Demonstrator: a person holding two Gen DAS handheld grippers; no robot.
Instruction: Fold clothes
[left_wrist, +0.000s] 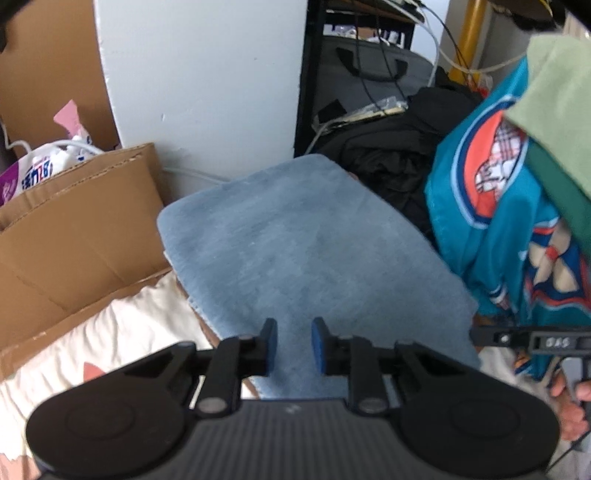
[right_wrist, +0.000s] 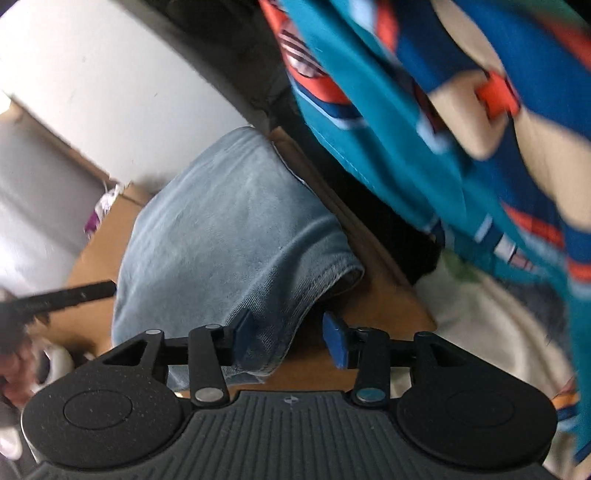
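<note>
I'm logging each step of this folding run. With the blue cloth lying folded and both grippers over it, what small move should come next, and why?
Probably draw both grippers back and turn to the teal patterned garment. The blue cloth already lies folded flat, and neither the left gripper nor the right gripper grips it; both stand open.

Cardboard box (left_wrist: 77, 229), white wall (left_wrist: 207, 85), black bag (left_wrist: 373, 59), cables (left_wrist: 436, 44)

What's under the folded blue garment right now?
The folded blue garment lies on brown cardboard, which shows past its right edge and at its left. A cream cloth lies beside it. Anything directly beneath the middle is covered.
</note>
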